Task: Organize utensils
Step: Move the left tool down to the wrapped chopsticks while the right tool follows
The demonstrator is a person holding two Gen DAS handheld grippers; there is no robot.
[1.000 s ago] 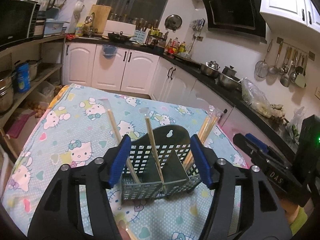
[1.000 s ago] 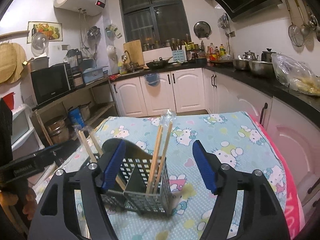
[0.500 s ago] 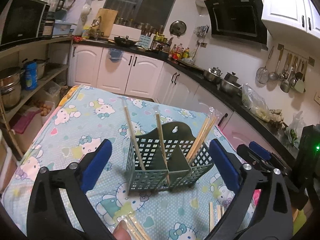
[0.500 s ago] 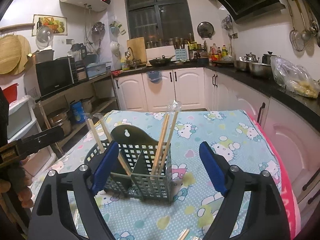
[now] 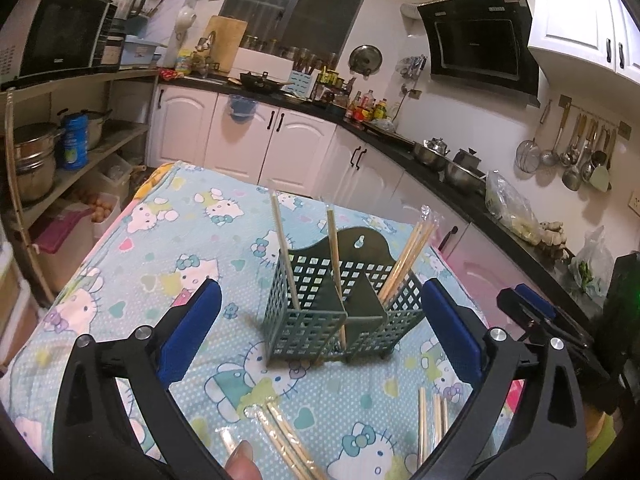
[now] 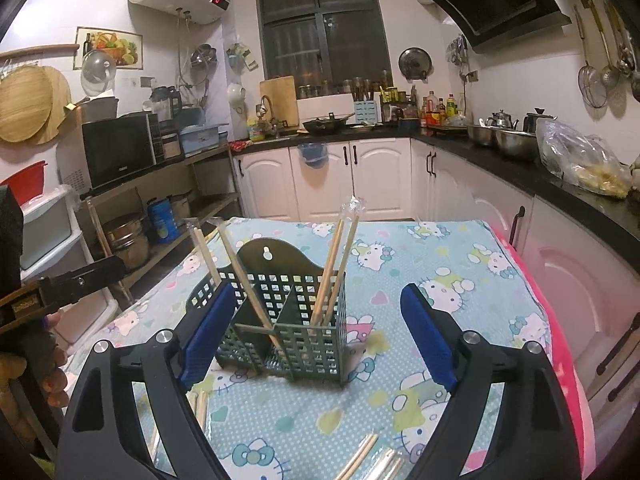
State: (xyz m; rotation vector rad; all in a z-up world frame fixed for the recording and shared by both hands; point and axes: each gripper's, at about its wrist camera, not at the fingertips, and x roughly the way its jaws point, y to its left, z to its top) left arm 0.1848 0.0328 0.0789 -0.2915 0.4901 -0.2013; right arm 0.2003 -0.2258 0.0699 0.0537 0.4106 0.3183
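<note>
A dark green perforated utensil basket [image 5: 340,320] [image 6: 288,332] stands upright on the Hello Kitty tablecloth [image 5: 160,248]. In it stand two single chopsticks [image 5: 285,256] and a plastic-wrapped pair [image 5: 408,254]. More wrapped chopsticks [image 5: 288,444] [image 6: 360,456] lie loose on the cloth, nearer than the basket. My left gripper [image 5: 320,308] is open, its blue pads wide apart and short of the basket. My right gripper [image 6: 318,312] is open too, with nothing touching its pads. Each gripper shows at the edge of the other's view, the right [image 5: 536,312] and the left [image 6: 72,280].
Kitchen counters [image 6: 500,160] with pots and a food bag run along the right. Open shelves [image 5: 60,168] with pots and a microwave stand to the left of the table. A fingertip [image 5: 240,456] shows at the bottom edge.
Both grippers have opened wider and drawn back from the basket, which now stands free between the pads. Loose chopsticks on the cloth have come into view at the bottom.
</note>
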